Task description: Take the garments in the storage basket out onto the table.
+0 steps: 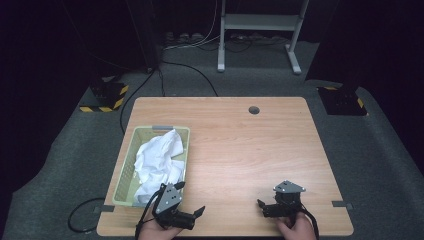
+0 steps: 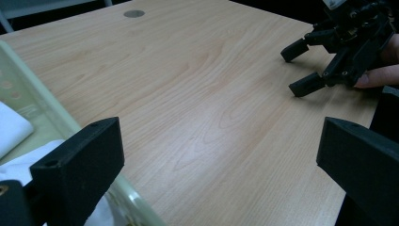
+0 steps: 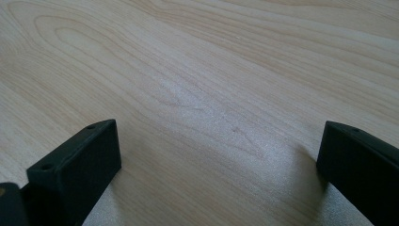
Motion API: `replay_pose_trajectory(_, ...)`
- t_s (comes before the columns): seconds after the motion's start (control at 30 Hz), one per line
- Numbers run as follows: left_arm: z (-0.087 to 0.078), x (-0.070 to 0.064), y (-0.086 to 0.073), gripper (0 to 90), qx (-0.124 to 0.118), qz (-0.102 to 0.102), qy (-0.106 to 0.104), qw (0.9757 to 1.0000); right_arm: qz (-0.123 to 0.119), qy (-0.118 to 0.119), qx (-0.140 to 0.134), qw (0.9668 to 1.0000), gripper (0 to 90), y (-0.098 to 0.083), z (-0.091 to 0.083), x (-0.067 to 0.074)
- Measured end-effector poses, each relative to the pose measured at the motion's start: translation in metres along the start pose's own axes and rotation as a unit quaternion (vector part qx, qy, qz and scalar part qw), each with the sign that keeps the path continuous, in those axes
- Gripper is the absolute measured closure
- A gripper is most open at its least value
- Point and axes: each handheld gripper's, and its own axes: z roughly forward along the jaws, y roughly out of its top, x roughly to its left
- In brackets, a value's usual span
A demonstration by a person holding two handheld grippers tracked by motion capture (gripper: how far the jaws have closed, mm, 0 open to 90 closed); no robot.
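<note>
Crumpled white paper (image 1: pixel 159 160) lying in a pale green plastic basket with holes in its walls (image 1: pixel 131 150), by the left edge of the light wooden table (image 1: pixel 240 145). Heaped high, up to the basket's rim and a little over it.

Left tool (image 1: pixel 190 200) near the front edge of the table, just beside the front end of the basket. Jaws spread wide, nothing between them. In the left gripper view, one black jaw over the green rim (image 2: pixel 136 205) with a bit of white paper (image 2: pixel 14 129) under it, the other jaw out over bare wood.

Right tool (image 1: pixel 261 206) also near the front edge, well apart from the basket, toward the right side. Jaws wide open too, holding nothing, only bare wood (image 3: pixel 211 84) between them.

Paper probably very light and soft. Easy to squash, easy to tear if pulled hard. Not slippery, with lots of folds to pinch. Best to take hold of a thick bump or fold near the top of the heap, not a thin flat corner. A gentle squeeze likely enough. Basket light as well, so maybe sliding or tipping if the paper catches on its rim.

A small round hole (image 1: pixel 254 109) near the back edge of the table, far from both tools.
</note>
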Motion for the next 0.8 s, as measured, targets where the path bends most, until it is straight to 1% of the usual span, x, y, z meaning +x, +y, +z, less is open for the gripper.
replay_pose_trajectory(0.47, -0.015, 0.014, -0.002, 1.6, -0.012, -0.014, 0.022, 0.9996, 0.0, 0.0, 0.0, 1.0, 0.0, 0.0, 0.0, 0.0)
replay_pose_trajectory(0.57, -0.018, 0.017, -0.002, 1.6, -0.014, -0.015, 0.028, 0.9994, 0.0, 0.0, 0.0, 1.0, 0.0, 0.0, 0.0, 0.0)
replay_pose_trajectory(0.8, -0.027, 0.027, -0.005, 1.6, -0.018, -0.03, 0.041, 0.9985, 0.0, 0.0, 0.0, 1.0, 0.0, 0.0, 0.0, 0.0)
